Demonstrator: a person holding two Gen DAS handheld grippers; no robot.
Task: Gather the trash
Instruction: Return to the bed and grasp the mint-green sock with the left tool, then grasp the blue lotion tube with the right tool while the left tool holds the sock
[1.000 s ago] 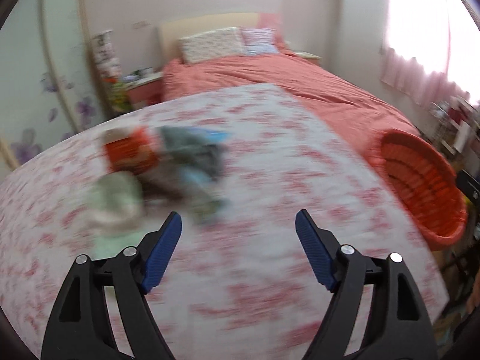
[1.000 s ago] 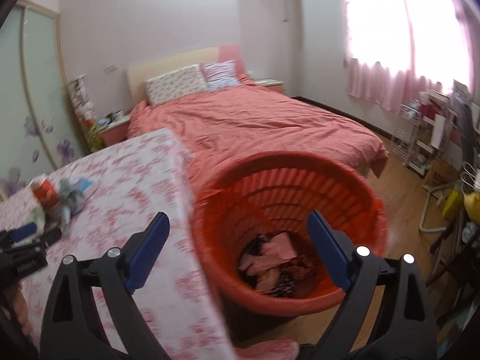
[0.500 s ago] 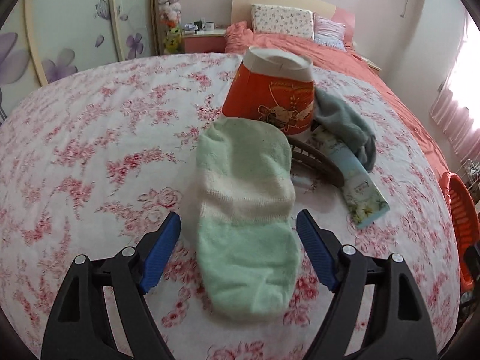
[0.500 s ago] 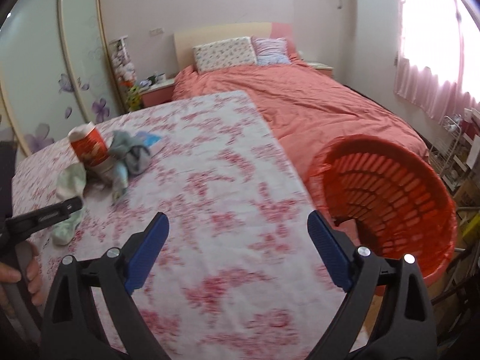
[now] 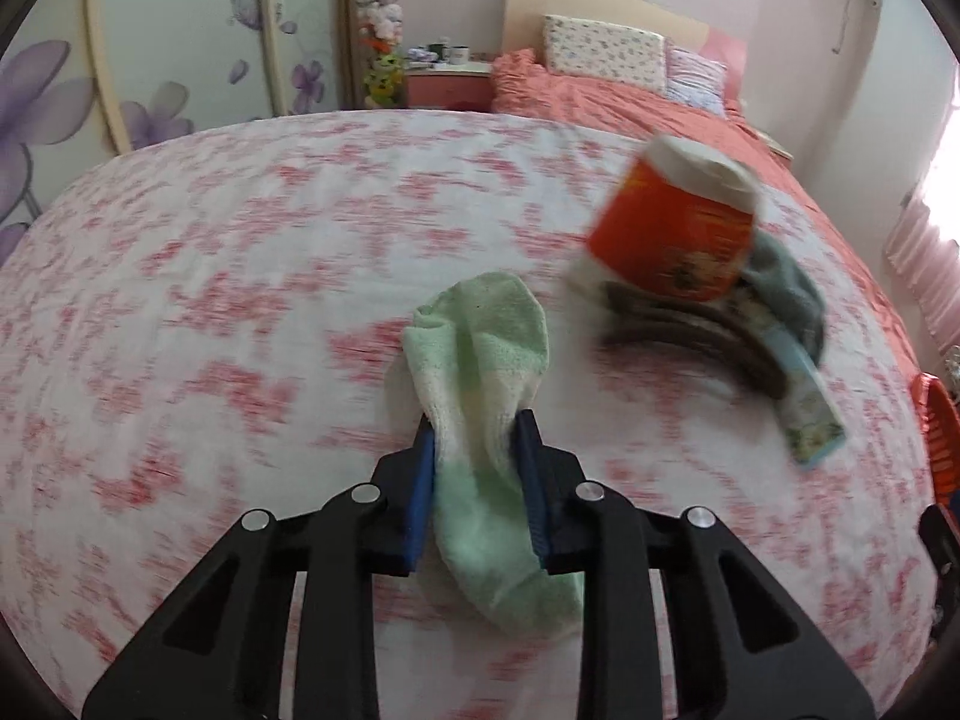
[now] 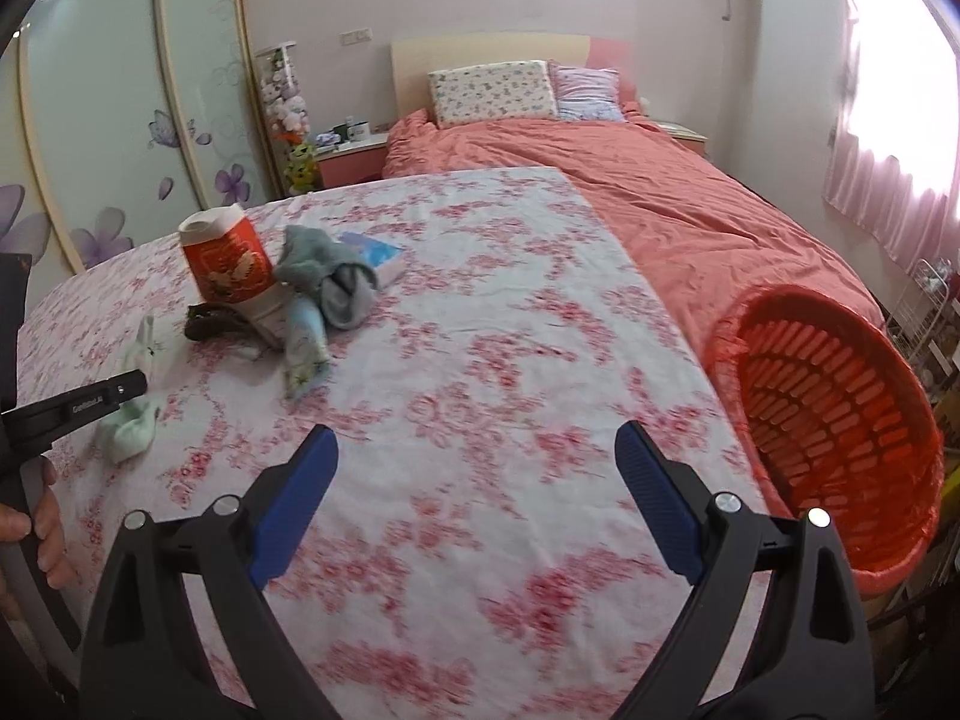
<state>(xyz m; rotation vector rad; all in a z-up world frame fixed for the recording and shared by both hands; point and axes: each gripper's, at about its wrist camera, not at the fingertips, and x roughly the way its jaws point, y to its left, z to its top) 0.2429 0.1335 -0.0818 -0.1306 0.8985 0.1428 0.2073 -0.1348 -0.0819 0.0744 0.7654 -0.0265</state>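
A pale green sock [image 5: 480, 336] lies on the floral-covered surface [image 5: 210, 300], and my left gripper [image 5: 474, 420] is closing on its middle, both blue pads pinching the fabric. The right wrist view shows the same sock [image 6: 129, 429] under the left gripper [image 6: 120, 387] at the far left. Just beyond it stand an orange cup [image 5: 672, 240], a grey sock [image 5: 786, 288], a light blue packet [image 5: 804, 414] and a dark curved item [image 5: 678, 330]. My right gripper [image 6: 477, 456] hovers open over the floral cover with nothing between its fingers. An orange basket [image 6: 840, 396] stands to its right.
A bed with a coral cover [image 6: 660, 180] and two pillows lies behind the floral surface. A nightstand [image 6: 351, 159] with mugs stands by the flowered wardrobe doors [image 6: 120, 120]. A person's hand [image 6: 36, 534] holds the left gripper's handle. Pink curtains [image 6: 888, 192] hang at the right.
My left gripper went from wide open around the green sock to pinched on it. The right gripper has swung left, from over the basket to over the floral cover.
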